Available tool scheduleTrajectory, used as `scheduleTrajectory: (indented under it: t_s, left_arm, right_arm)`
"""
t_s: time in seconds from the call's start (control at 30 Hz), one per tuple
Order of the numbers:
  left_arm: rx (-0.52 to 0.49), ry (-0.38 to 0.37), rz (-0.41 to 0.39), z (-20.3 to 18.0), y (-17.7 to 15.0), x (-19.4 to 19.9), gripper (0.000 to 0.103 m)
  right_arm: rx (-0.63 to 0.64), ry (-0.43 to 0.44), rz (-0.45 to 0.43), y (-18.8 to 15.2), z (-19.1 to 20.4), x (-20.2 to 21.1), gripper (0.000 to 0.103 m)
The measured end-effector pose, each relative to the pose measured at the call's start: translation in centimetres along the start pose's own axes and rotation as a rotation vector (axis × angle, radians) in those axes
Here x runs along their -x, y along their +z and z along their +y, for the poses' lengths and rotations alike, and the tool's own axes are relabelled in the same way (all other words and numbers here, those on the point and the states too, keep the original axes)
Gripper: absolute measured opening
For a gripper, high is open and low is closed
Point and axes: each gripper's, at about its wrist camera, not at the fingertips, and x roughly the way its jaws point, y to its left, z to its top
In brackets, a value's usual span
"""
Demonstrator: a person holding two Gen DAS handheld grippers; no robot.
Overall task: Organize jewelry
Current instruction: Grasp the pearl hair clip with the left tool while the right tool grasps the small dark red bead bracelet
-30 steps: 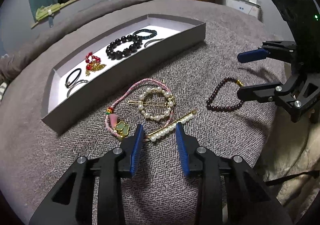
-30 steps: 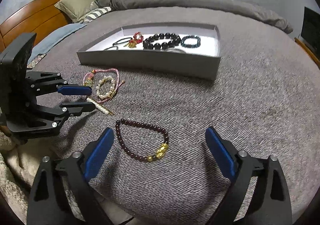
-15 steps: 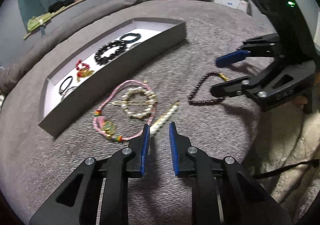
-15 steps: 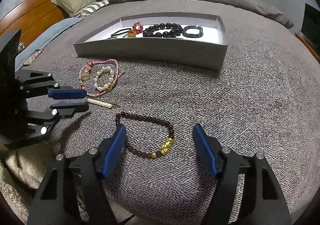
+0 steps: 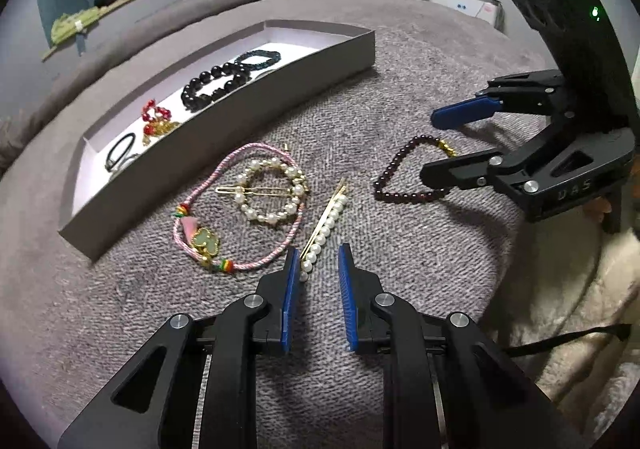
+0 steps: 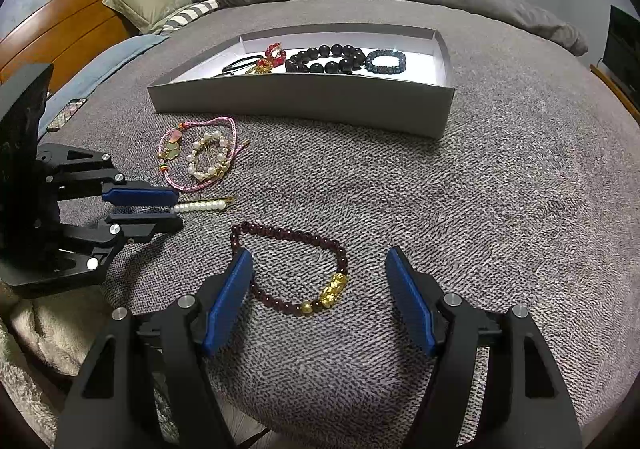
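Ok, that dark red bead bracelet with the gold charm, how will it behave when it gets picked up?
The bracelet lies in a loose, uneven loop on the blanket, so it will probably go limp and dangle. Its round beads look smooth, so they may slip from a pinch. The gold charm looks bulkier, so that end likely hangs lowest.

Raised letters "DAS" on the black body of the right gripper, left wrist view, near the bed's right edge. No other legible text.
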Motion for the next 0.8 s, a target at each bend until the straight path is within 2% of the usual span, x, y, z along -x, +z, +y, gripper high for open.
scheduleTrajectory:
  t_s: [0.27,0.37,0.57,0.67,0.8]
  left_arm:
    - [0.005,0.001,0.003,0.2,0.4,-0.6,0.021]
    - [0.004,0.000,0.001,0.1,0.6,-0.8,0.021]
    - [-0.002,0.012,-0.004,-0.1,0.9,-1.2,0.021]
    - [-0.009,0.018,-0.004,-0.1,0.8,-1.1,0.021]
    - [-0.016,0.021,-0.004,-0.3,0.8,-1.1,0.021]
  right_arm:
    - [-0.001,-0.002,0.004,0.0,0.0,-0.1,0.069]
    - [-0.005,-0.009,0.005,0.0,-0.2,-0.1,0.064]
    - [0.003,-0.046,0.012,0.0,-0.3,-0.2,0.051]
    - [-0.012,-0.050,0.019,-0.1,-0.8,0.2,0.039]
    - [-0.008,-0.046,0.027,-0.4,-0.9,0.5,0.034]
